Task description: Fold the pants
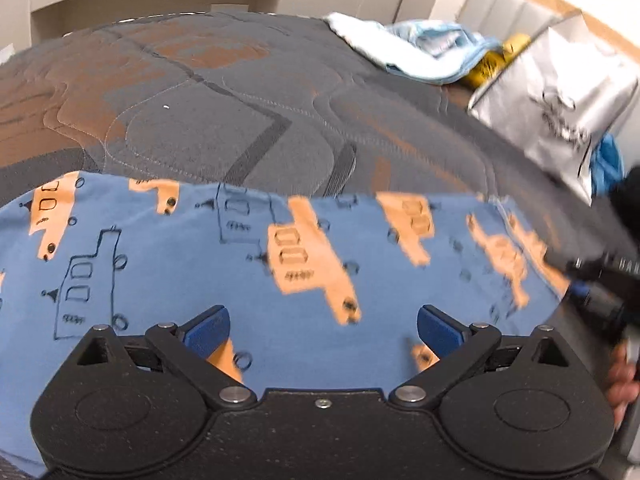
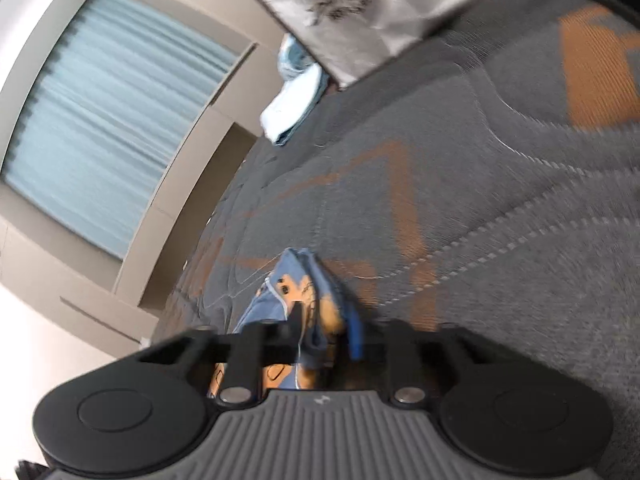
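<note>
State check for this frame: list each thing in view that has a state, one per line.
pants: spread flat on the bed, one edge bunched and pinched
left gripper: open, over the pants
right gripper: shut on the pants' edge
silver bag: lying on the bed, tilted
light blue cloth: crumpled, unfolded

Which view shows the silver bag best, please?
The left wrist view: the silver bag appears nearly whole, lying on the bed with its dark print visible. The right wrist view catches only its lower part, cut off by the top edge and blurred.
</note>
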`<control>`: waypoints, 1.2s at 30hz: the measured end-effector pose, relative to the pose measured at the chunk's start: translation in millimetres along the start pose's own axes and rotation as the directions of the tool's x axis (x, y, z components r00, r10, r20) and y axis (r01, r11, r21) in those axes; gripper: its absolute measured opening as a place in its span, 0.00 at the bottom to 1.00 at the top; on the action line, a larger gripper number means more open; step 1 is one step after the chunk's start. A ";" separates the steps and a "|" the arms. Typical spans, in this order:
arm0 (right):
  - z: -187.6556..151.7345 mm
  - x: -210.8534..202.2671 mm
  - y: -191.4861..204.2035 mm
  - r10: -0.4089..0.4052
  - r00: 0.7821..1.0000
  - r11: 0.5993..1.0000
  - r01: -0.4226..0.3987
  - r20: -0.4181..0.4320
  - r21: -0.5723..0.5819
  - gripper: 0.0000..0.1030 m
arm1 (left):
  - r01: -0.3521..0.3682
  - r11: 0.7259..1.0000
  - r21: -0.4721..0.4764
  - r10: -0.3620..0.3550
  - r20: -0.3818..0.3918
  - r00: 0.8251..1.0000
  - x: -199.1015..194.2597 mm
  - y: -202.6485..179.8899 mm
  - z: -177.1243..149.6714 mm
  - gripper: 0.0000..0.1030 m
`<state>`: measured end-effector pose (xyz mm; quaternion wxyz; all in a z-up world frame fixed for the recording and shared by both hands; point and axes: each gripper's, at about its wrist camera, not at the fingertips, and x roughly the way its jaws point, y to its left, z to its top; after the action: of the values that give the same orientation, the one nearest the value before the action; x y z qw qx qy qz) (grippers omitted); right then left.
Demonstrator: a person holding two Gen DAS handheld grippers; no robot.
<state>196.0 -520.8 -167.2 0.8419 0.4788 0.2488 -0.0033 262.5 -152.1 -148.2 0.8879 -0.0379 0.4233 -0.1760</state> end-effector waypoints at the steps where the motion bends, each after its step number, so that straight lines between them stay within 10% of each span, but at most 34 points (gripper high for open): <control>1: -0.3 0.0 1.4 0.001 1.000 1.000 -0.001 0.001 -0.005 0.22 | -0.002 1.000 0.002 0.002 0.008 1.000 1.6 -1.6 3.4 0.97; 6: -1.5 1.9 3.6 0.004 1.000 1.000 -0.004 0.003 -0.012 0.20 | -0.178 0.963 0.202 0.181 0.004 0.983 28.9 -33.1 16.4 0.91; 11: -1.5 0.7 1.7 0.070 0.998 0.997 -0.070 0.010 0.018 0.19 | -0.193 0.937 0.290 0.200 0.006 0.980 41.5 -46.4 21.4 0.95; 20: -21.0 13.7 49.6 0.272 0.950 0.944 -0.294 -0.150 -0.148 0.19 | -0.089 0.992 0.093 0.088 0.017 0.996 16.3 -8.5 26.7 0.94; 26: -44.8 25.0 79.7 0.218 0.942 0.908 -0.292 -0.256 -0.301 0.19 | 0.086 0.981 -0.173 -0.086 0.010 0.996 7.4 36.6 51.5 0.95; 29: -47.1 18.1 90.1 0.130 0.970 0.888 -0.206 -0.204 -0.412 0.20 | 0.102 0.979 -0.174 -0.100 0.021 0.995 9.3 31.2 67.0 0.95; 31: -50.4 0.2 103.3 0.072 0.991 0.830 -0.123 -0.114 -0.543 0.30 | 0.089 0.986 -0.143 -0.086 0.031 0.996 11.5 20.6 76.2 0.95; 33: -62.8 -19.6 113.5 0.031 0.999 0.752 -0.039 -0.024 -0.658 0.78 | 0.102 0.986 -0.134 -0.098 0.036 0.995 11.1 14.6 80.3 0.95; 36: -95.6 -23.4 128.5 -0.045 0.999 0.573 0.033 0.009 -0.819 0.78 | 0.104 0.989 -0.107 -0.100 0.037 0.994 9.8 10.3 79.0 0.96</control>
<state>167.1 -379.5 -93.9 0.9660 0.0308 0.2379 0.0962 331.5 -152.3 -107.2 0.8810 -0.1106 0.4156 -0.1972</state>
